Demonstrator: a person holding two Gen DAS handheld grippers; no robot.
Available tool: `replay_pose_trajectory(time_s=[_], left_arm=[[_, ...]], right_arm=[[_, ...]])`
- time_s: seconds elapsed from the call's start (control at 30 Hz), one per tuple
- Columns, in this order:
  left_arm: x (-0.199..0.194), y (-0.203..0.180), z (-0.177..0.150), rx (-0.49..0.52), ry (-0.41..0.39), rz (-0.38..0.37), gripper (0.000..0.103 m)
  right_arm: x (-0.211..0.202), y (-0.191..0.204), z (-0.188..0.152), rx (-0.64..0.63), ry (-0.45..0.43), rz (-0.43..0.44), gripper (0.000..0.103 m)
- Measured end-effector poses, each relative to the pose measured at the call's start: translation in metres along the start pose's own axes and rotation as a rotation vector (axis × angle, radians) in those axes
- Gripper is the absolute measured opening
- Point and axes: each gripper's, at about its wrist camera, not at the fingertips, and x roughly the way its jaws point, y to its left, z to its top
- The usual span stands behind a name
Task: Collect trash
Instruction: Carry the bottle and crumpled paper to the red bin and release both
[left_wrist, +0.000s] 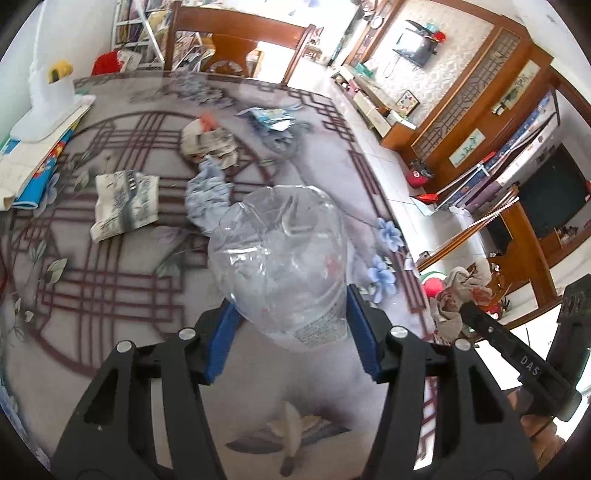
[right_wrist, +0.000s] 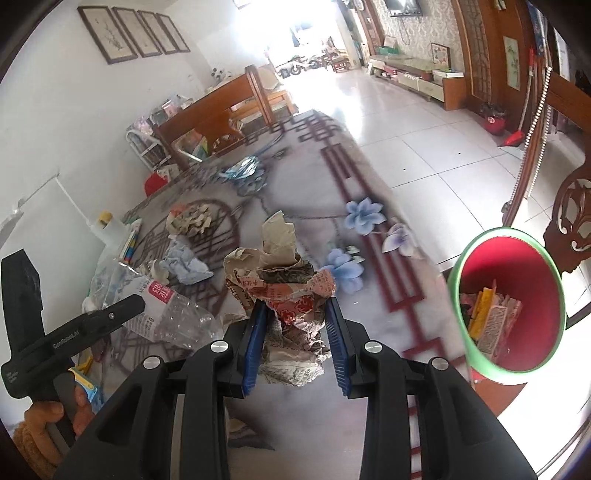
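Observation:
My left gripper (left_wrist: 291, 317) is shut on a crushed clear plastic bottle (left_wrist: 280, 258), held above the patterned table (left_wrist: 110, 295). The bottle also shows in the right wrist view (right_wrist: 166, 314). My right gripper (right_wrist: 295, 325) is shut on a crumpled newspaper wad (right_wrist: 284, 291), held above the table near its right edge. A red bin with a green rim (right_wrist: 513, 302) stands beyond the table edge, to the right of my right gripper, with trash inside. More trash lies on the table: a crumpled blue paper (left_wrist: 207, 195), a folded newspaper piece (left_wrist: 125, 203), a paper wad (left_wrist: 210, 142) and a blue wrapper (left_wrist: 273, 118).
A white bottle (left_wrist: 48, 99) and books (left_wrist: 33, 162) sit at the table's left edge. A wooden chair (left_wrist: 236, 40) stands at the far end. Another chair (right_wrist: 572, 218) stands right of the bin. Tiled floor (right_wrist: 424, 147) runs along the table's right side.

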Motion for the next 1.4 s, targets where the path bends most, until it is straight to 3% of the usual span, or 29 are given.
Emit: replay_pose_trajectory(time_s=[0.93,1.4], left_arm=[[0.023,-0.152,-0.006,0.12,-0.042,-0.125,0.054],[0.06,-0.234,-0.013,0.22,0.015,-0.203,0.054]], right_arm=[[-0.056,-0.122,0.02,0.095,-0.07,-0.046,0.031],[-0.084,-0.2,0.022,0.224,-0.106,-0.074,0.031]])
